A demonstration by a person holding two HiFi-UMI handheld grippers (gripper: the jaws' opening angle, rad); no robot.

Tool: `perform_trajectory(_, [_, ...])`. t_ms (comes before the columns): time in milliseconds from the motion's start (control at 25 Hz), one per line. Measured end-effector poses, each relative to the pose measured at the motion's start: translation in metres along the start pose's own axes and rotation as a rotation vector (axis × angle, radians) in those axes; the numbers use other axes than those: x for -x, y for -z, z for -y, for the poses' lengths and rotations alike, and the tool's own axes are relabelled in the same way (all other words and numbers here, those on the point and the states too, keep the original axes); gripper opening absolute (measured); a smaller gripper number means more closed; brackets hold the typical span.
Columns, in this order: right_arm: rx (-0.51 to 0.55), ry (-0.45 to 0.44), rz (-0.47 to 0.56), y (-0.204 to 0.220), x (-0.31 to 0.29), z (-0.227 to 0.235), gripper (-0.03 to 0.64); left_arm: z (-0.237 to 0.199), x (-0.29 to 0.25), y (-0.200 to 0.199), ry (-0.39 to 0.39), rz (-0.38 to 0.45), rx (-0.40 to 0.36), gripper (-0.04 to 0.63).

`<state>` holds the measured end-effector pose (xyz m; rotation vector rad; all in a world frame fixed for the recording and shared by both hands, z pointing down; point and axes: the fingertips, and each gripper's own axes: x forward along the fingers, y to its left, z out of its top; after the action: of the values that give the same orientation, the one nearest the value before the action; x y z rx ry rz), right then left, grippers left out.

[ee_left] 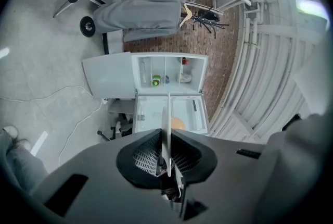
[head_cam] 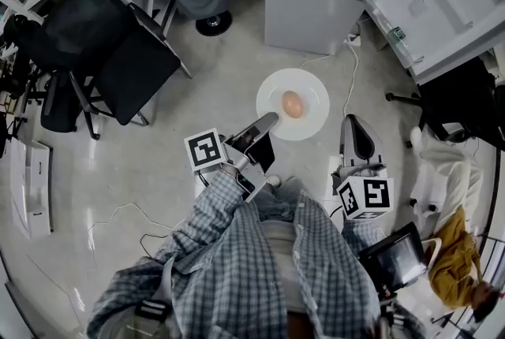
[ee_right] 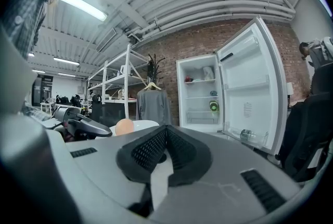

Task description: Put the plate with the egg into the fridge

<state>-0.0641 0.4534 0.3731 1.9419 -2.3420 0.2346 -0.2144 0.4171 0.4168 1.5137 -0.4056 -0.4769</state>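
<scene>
Carrying step: left hand-held gripper point(ee_left: 166, 137) clamped on plate point(head_cam: 272, 97) rim, egg point(head_cam: 292, 103) aboard; right hand-held gripper point(ee_right: 165, 132) closed, empty. Open fridge point(head_cam: 304, 14) ahead of both; next move calls for a level slide onto a shelf

Legible text: none in any view

Left marker cube point(head_cam: 206, 149) and right marker cube point(head_cam: 366, 197): black-and-white square patterns only, no letters or digits

Sticker point(ee_right: 248, 109) on the inside of the fridge door point(ee_right: 260, 61): faint print, too small to read

Bottle point(ee_right: 245, 136) lying in the lower door shelf: any print on it is too small to make out
</scene>
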Motion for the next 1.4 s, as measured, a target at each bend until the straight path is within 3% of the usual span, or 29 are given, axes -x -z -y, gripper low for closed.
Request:
perform_trajectory(520, [-0.008, 0.022, -0.030, 0.014, 0.001, 0.010, 0.006, -0.012, -0.008, -0.005, -0.009, 0.006, 0.020, 0.037])
perform_trajectory(1400, [-0.007, -0.089, -0.016, -0.010, -0.113, 0.115, 0.006, -0.002, -0.143, -0.055, 0.003, 0.068, -0.012, 0.037])
